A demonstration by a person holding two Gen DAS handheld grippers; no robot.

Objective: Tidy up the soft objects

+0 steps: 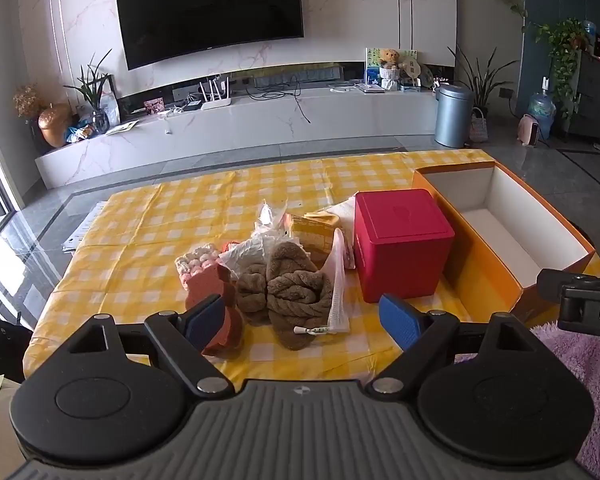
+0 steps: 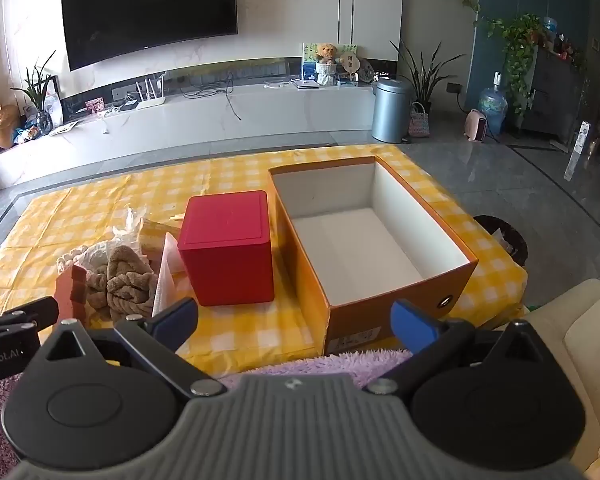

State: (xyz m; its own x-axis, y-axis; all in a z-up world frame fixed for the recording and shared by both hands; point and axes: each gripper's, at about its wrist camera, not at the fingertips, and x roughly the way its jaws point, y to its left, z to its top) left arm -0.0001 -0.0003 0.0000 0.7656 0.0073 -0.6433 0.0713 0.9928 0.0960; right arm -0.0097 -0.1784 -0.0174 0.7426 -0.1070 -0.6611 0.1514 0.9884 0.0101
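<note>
Both grippers hang above the near edge of the surface, which wears a yellow checked cloth; both tilt downward. Nothing is held.

Left wrist view, left to right: the left gripper has its jaws spread fully, with nothing between the pads. Just beyond the left pad, at 10 o'clock, a pink sponge stands on edge, with a pale knitted piece behind it. At 12 o'clock a brown plush bundle lies in a heap, touching crumpled clear plastic behind it. A thin plastic bag leans between the bundle and a red box, lid closed, at 1 o'clock. Further right, at 2 o'clock, sits an open orange box, white inside and empty.

Right wrist view: the right gripper has jaws equally wide and empty. The orange box is dead ahead at 12 o'clock, the red box at 11, the soft pile at 10.

Step in hand, as I judge it: the start, before any pick. The soft things are all on the cloth left of the red box; none is in the orange box.

Next move likely calls for the left gripper to drop onto the brown bundle or the sponge, close gently, lift clear of the loose plastic, then carry over the red box to the orange one.
</note>
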